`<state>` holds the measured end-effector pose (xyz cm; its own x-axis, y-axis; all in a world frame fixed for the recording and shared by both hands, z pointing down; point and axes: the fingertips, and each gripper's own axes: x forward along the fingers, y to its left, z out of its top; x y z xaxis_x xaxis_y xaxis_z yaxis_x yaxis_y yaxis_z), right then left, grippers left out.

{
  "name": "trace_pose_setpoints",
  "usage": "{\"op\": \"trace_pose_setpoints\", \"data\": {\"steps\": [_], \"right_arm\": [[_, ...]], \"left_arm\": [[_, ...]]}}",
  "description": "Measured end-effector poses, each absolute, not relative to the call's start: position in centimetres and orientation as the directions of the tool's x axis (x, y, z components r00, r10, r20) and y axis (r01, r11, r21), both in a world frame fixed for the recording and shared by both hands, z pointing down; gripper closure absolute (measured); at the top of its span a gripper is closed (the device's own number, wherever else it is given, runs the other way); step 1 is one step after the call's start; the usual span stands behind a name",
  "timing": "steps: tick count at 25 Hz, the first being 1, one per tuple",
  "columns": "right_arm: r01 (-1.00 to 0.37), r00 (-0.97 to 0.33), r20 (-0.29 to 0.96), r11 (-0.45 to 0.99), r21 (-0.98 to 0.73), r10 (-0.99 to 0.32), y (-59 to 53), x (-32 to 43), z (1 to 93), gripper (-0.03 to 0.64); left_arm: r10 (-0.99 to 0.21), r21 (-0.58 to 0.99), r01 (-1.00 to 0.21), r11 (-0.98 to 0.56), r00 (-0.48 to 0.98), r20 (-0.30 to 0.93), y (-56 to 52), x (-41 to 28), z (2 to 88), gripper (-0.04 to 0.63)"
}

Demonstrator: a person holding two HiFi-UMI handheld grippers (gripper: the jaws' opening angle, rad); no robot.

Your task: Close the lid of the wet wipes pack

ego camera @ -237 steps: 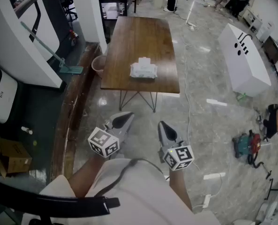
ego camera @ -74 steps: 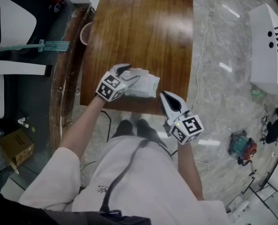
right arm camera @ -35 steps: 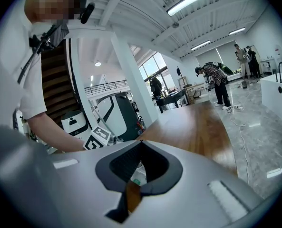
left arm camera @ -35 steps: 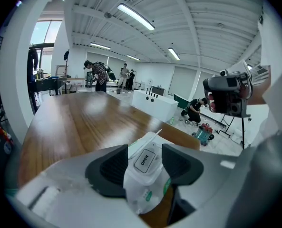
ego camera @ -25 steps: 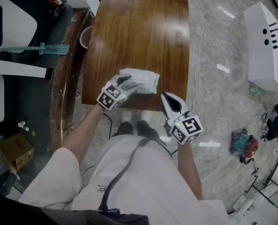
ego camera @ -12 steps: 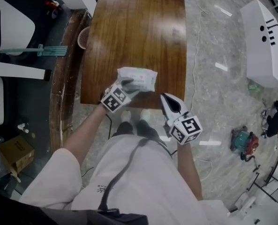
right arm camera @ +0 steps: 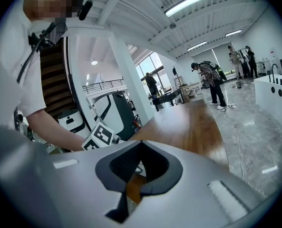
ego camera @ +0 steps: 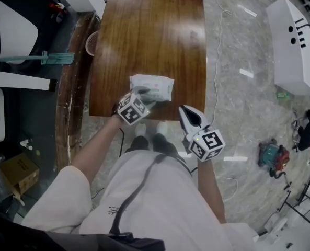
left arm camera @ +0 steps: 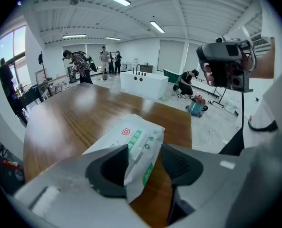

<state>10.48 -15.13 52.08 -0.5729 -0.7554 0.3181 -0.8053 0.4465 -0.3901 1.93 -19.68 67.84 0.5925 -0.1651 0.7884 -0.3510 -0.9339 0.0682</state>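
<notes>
The wet wipes pack (ego camera: 156,86) is found lying flat on the wooden table (ego camera: 149,30), close to the table's near edge and well clear of the far end. In the left gripper view the pack (left arm camera: 131,136) is seen with its printed face up; the green-edged flap on top appears to lie flat, though whether it is fully sealed cannot be determined.

The left gripper (ego camera: 142,93) is angled down over the pack's near left corner. Its jaws are seen standing wide apart, with that near end of the pack lying between them (left arm camera: 144,149). A gap is visible between the pack and the right-hand pad; on the other side the pad is close against the pack's edge, and no squeeze can be confirmed.

The right gripper (ego camera: 183,110) is held off the table's near edge, above the grey floor (ego camera: 238,103), just beside the pack's corner but apart from it. Its jaw tips are seen meeting (right arm camera: 140,142), with nothing held between them.

A white cabinet (ego camera: 290,46) is noted on the floor, well apart from the table.
</notes>
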Motion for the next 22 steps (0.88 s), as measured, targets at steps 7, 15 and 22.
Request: {"op": "trace_pose_setpoints", "data": {"steps": [7, 15, 22], "right_arm": [[-0.807, -0.573, 0.318, 0.452, -0.380, -0.756, -15.0, 10.6, 51.7, 0.607], [-0.805, -0.574, 0.308, 0.454, -0.382, -0.758, -14.8, 10.3, 51.6, 0.607], [-0.798, -0.585, 0.277, 0.478, -0.367, -0.763, -14.6, 10.0, 50.7, 0.607]], "left_arm": [[-0.115, 0.062, -0.308, -0.949, 0.525, 0.843, -19.5, 1.8, 69.0, 0.392], [-0.160, 0.076, -0.376, -0.924, 0.558, 0.815, -20.2, 1.7, 68.6, 0.438], [-0.276, 0.106, -0.494, -0.863, 0.635, 0.722, -20.7, 1.7, 64.9, 0.494]]}}
